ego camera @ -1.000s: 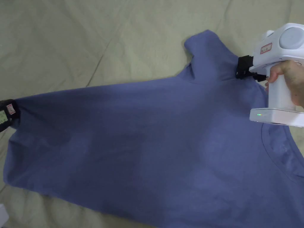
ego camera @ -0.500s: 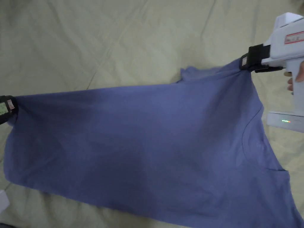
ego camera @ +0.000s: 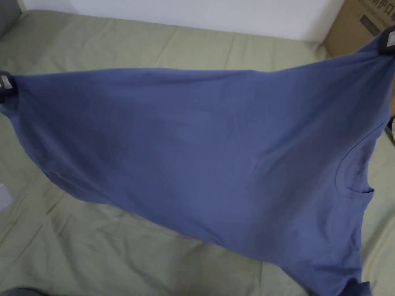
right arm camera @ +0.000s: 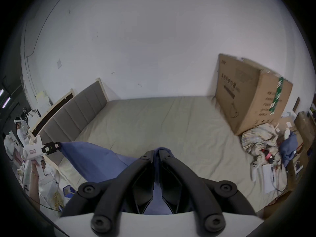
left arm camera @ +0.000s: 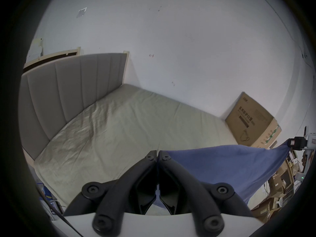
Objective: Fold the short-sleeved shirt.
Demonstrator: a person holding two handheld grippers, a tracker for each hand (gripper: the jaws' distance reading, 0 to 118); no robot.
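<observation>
Shirt [ego camera: 200, 154] hangs stretched above the bed [ego camera: 115, 246]; left gripper [left arm camera: 157, 157] and right gripper [right arm camera: 156, 152] jaws clamped on opposite ends. Risk: thin pinches slipping under tension, dropping fabric crumpled.

I count one blue shirt [ego camera: 200, 154] hanging above the bed [ego camera: 115, 246], and two grippers: left gripper [ego camera: 4, 85] and right gripper [ego camera: 387, 43], one on each upper corner of the shirt. One cardboard box [right arm camera: 251, 93] at the bed's far corner. One grey headboard [left arm camera: 68, 90] at the bed's end. One other person [right arm camera: 20, 133] stands beyond the headboard.
</observation>
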